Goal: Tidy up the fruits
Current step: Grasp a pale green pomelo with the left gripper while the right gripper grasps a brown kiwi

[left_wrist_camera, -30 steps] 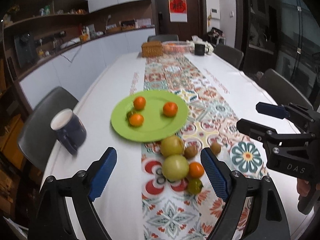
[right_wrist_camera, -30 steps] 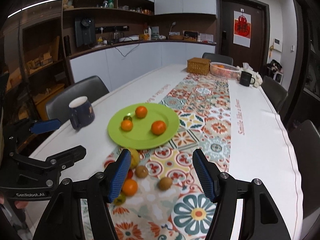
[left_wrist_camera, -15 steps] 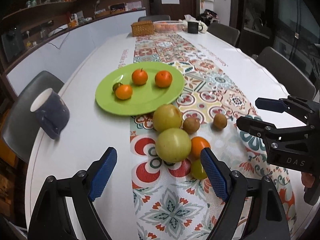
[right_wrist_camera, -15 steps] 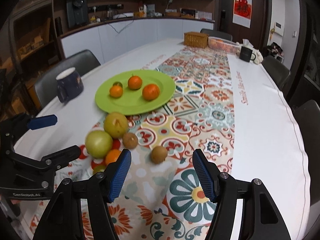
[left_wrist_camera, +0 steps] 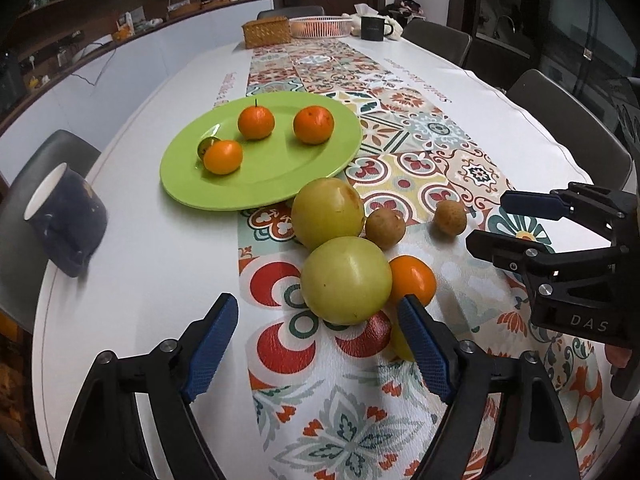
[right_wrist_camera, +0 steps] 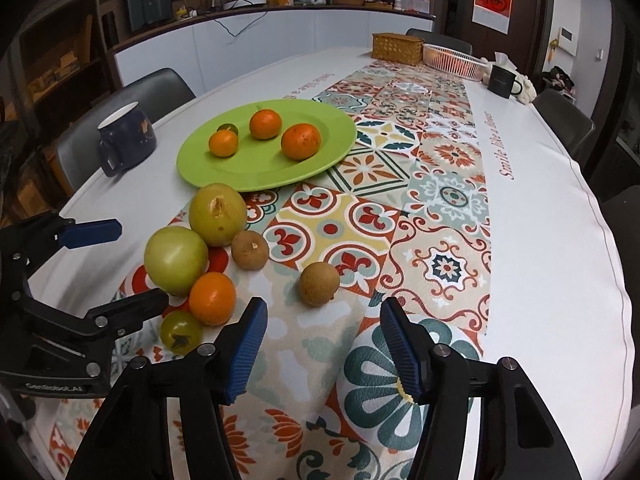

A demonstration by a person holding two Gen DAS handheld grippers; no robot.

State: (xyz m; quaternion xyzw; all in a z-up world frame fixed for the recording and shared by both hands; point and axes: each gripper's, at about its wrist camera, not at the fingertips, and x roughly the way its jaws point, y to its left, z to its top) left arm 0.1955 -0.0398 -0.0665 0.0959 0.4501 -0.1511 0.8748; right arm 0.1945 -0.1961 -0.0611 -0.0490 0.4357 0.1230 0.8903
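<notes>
Green plate, fruit beside it

Green plate (left_wrist_camera: 260, 184) sits on the white surface (left_wrist_camera: 160, 264), partly on a patterned runner (right_wrist_camera: 440, 216). Three oranges (left_wrist_camera: 313, 124) and one small green fruit (left_wrist_camera: 205, 145) lie on the plate.

More fruit lies on the runner, just beside the plate. Two big yellow-green fruits (left_wrist_camera: 346, 280) touch each other. A brown fruit (left_wrist_camera: 385, 228) sits against them. One more orange (left_wrist_camera: 414, 280) touches the nearer big fruit. A small green tomato (right_wrist_camera: 181, 331) lies just beside that orange. Another brown fruit (right_wrist_camera: 318, 283) sits alone, a little apart from the pile.

Left hand-held gripper (left_wrist_camera: 318, 340) points down at the nearer big fruit. Its blue pads (left_wrist_camera: 210, 346) stand wide, and its jaws have just been closing a little. Nothing is between them; the big fruit is just past the tips.

Right hand-held gripper (right_wrist_camera: 322, 340) points down at the lone brown fruit. Its jaws stand partly open and have just been closing too. Nothing is between them; the brown fruit is just past the tips.

A dark blue mug (right_wrist_camera: 128, 136) stands on the surface near the plate. A wicker box (right_wrist_camera: 397, 48), a pink basket (right_wrist_camera: 456, 62) and a black mug (right_wrist_camera: 502, 80) are at the far end.
</notes>
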